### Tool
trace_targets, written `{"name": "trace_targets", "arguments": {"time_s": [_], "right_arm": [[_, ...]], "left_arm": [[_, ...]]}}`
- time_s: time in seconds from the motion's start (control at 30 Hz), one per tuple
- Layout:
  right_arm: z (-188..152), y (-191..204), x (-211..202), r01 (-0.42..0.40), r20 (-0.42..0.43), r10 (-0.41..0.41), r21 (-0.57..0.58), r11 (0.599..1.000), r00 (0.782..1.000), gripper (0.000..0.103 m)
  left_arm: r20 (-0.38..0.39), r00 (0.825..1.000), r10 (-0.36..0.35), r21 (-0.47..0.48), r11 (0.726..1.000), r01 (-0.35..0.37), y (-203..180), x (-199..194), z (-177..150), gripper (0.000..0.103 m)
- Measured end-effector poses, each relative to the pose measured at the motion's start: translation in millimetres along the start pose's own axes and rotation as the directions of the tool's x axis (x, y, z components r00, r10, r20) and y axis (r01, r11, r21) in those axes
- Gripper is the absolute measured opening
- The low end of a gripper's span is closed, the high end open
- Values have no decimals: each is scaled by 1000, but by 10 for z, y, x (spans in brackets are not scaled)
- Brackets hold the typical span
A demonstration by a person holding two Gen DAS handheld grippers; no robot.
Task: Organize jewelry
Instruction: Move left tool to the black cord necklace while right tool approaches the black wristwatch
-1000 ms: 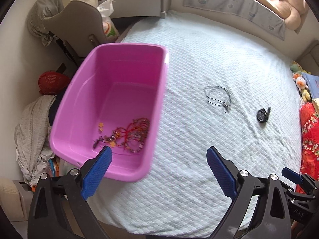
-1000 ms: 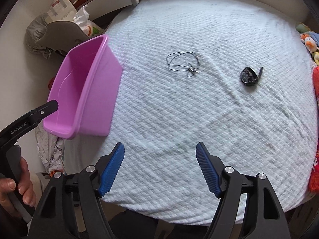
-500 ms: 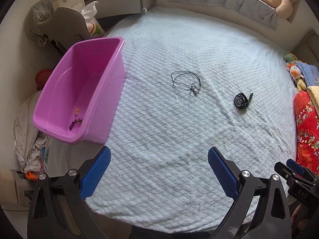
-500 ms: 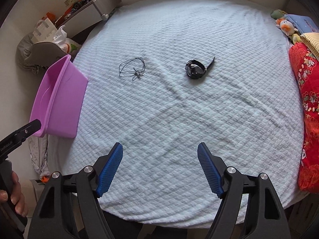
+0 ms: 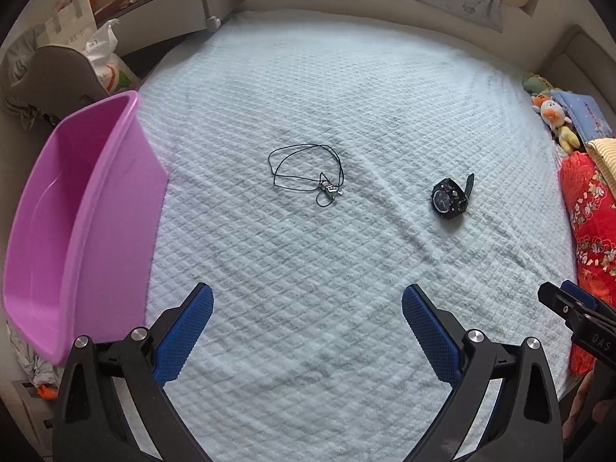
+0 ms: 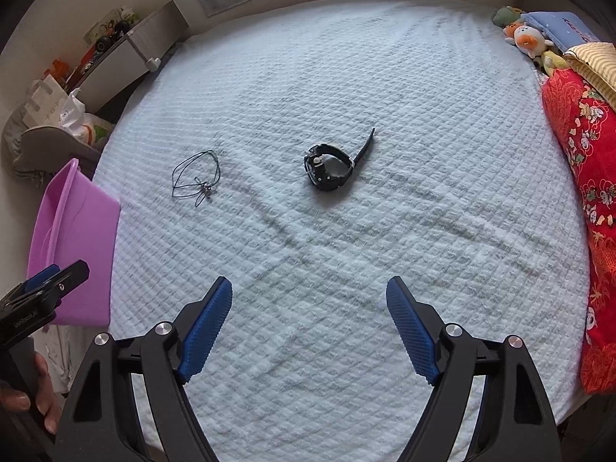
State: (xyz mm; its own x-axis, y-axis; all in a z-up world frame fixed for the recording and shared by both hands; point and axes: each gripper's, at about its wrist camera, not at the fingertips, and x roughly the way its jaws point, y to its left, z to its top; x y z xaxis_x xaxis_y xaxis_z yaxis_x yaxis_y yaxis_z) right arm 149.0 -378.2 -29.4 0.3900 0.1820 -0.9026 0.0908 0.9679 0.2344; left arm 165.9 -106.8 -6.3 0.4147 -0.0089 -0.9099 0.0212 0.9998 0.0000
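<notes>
Since a second ago both cameras have swung away from the pink rectangular plastic tub point(image 5: 81, 231), which now sits off to the left of the left gripper point(image 5: 307, 337) with its inside hardly visible, and the bed fills both views. Nearest, the left gripper's blue ribbed pads point(image 5: 184, 337) stand wide apart over the pale blue quilted bedspread point(image 5: 308, 288), holding nothing; the right gripper point(image 6: 309, 329) is likewise spread and empty, and its body, seen at the right edge of the left view, carries the letters "DAS". On the left gripper's body, in the right view, a faint print reads something like "GenRobot", not sharply enough to be sure.

Farther ahead of the left gripper lies the thin black cord necklace with a small silver pendant point(image 5: 306, 173), loosely looped, and straight ahead of the right gripper the black wristwatch with its strap tail sticking up point(image 6: 330, 167). Each tool seems lined up on its own piece, jaws readied for a pick, the tub kept within reach as the likely drop-off
</notes>
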Motion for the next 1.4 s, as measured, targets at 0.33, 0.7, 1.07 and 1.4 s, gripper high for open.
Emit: {"name": "trace_targets", "arguments": {"time_s": [0.33,0.7,1.07,1.4], "right_arm": [[318,-205,1086,9,72,-9,7,1000,997,79],[569,-287,1930,-12,140,13,-8,1000,990,79],[708,-219,2237,44,189,-35,-40,998,981,81],[874,-96,2406,109,231,-90,-69,992,969,85]], "left_arm": [[57,998,-2,-17,1000,3,-110,1179,243,97],[104,994,22,-73,997,-14,-241,1981,277,97],[131,991,26,-53,998,-19,-337,2357,520,97],[171,985,14,-52,999,-5,-285,2536,805,97]]}}
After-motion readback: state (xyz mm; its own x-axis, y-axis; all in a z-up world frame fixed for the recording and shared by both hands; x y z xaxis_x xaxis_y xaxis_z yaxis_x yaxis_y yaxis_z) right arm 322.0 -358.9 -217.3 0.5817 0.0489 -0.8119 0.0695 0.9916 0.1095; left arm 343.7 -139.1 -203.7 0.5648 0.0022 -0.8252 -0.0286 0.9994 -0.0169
